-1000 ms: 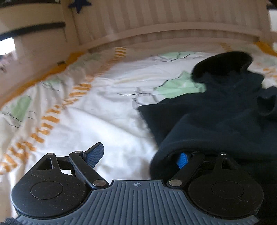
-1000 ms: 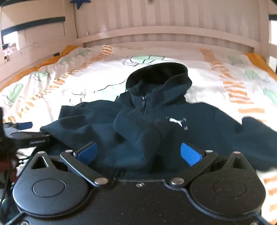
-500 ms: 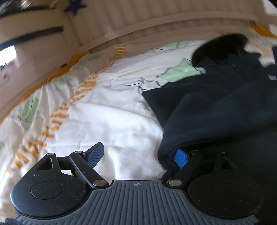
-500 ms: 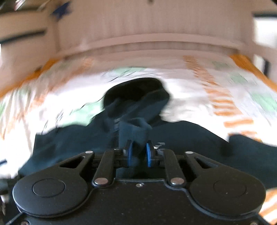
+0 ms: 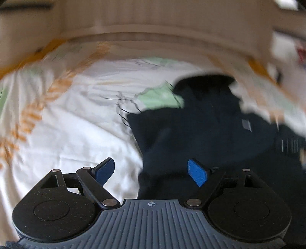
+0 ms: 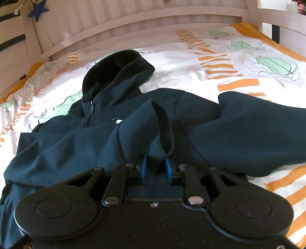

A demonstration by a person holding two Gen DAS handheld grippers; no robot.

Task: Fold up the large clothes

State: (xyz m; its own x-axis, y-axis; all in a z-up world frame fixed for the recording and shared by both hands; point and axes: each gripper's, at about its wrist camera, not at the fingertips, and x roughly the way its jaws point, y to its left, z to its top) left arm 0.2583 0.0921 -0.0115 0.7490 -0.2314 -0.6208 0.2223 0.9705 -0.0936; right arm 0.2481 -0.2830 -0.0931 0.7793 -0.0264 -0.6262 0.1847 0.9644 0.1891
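Change, left side: left gripper (image 5: 151, 171) previously had its right pad tucked under the garment edge; now both blue pads clear of the cloth, spread wide, released. View blurred by motion.
Change, right side: right gripper (image 6: 155, 168) half a second ago already pinched on a fold in a blurred view; now sharp, and a full second back it stood spread wide over the garment.
Change, cuff: sleeve cuff (image 6: 164, 126) now raised in a loop above the chest, where it earlier lay flat beside the white logo (image 6: 117, 121).
Left gripper state: released, nothing between the pads; left pad over bare sheet, right pad over dark cloth.
Right gripper state: clenched on the sleeve, cloth bunched between the two blue pads.
Location of hoodie: dark navy hoodie (image 6: 248, 126) spread on the bed, front up, hood (image 6: 116, 70) toward the headboard (image 6: 133, 21), zipper (image 6: 91, 111) closed at the collar.
Location in left view: hoodie (image 5: 210, 130) at right of centre, hood end farthest away.
Bed cover: white duvet (image 6: 191, 63) with orange stripes and green blotches, under the whole garment.
Count, garments: one.
Count, grippers: two, one gripping and one free.
Count, blue pads seen: four, two per gripper.
Count, logos: one, partly hidden by the lifted sleeve.
Count, stars: one blue star (image 6: 38, 9) on the slatted wall at upper left.
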